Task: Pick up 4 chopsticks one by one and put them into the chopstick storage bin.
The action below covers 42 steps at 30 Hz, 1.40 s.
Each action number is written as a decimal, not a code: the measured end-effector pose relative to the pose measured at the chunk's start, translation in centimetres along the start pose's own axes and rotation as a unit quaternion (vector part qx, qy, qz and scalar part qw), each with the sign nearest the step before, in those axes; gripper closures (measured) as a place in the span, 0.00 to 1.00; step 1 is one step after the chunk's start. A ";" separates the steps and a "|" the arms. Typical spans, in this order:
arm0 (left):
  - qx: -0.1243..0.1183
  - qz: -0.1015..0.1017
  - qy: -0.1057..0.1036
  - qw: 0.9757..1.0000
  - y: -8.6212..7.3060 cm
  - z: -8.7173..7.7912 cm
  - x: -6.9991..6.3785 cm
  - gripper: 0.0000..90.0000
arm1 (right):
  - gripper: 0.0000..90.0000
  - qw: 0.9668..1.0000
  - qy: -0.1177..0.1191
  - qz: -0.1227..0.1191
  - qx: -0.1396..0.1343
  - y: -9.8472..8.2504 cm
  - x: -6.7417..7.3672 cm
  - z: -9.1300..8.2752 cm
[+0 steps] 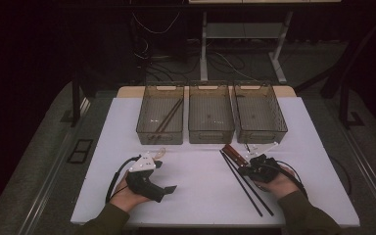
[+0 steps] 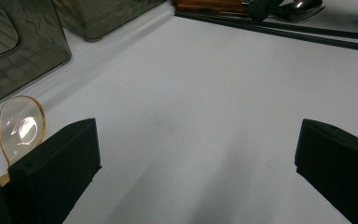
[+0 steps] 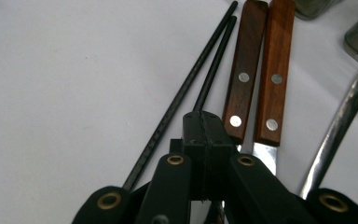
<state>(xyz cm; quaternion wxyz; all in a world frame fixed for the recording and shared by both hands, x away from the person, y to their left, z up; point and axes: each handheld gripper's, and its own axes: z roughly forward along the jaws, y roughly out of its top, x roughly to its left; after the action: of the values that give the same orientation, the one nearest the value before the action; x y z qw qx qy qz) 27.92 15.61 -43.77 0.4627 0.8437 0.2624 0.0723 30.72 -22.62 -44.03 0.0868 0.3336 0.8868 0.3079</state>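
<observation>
We see the right gripper (image 1: 248, 164) w/ its jaws pressed flat together, nothing caught between them as far as the right gripper view shows; the closed tips sit over a black chopstick (image 3: 214, 65), touching or just above, can't tell which. That gripper is near the middle of the bench, toward the right, just in front of the bins. A 2nd chopstick (image 3: 177, 100) lies just beside the first, both running from the gripper back toward the front edge of the bench in the high view. Next to them are two knives w/ brown wooden handles (image 3: 258, 70), side by side, and a shiny metal utensil (image 3: 340, 126) further out. The left gripper (image 1: 169, 187) has its jaws spread wide apart, empty, resting low over the bench's front-left part. A clear amber plastic spoon (image 2: 21, 126) lies just beside its left jaw. Three see-thru bins (image 1: 210, 120) stand in a row along the back edge; the left one holds brown chopsticks (image 1: 169, 116).
</observation>
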 end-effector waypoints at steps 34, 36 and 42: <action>0.002 -0.002 -0.001 1.000 0.0 0.1 0.0 0.00 | 0.86 0.999 0.001 0.026 -0.040 4.0 -0.8 2.7; 0.002 -0.002 -0.001 1.000 0.0 0.1 0.0 0.00 | 0.83 0.999 0.003 0.023 -0.041 4.2 -0.5 2.9; 0.002 -0.001 -0.001 1.000 0.0 0.1 0.0 0.00 | 0.83 0.999 -0.008 0.019 -0.034 5.1 -0.2 4.0</action>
<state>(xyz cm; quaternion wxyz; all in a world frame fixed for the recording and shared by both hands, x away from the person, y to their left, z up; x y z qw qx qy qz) 27.97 15.59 -43.86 0.4610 0.8445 0.2632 0.0707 35.10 -17.80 -44.11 0.0986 0.3501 0.8686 0.3366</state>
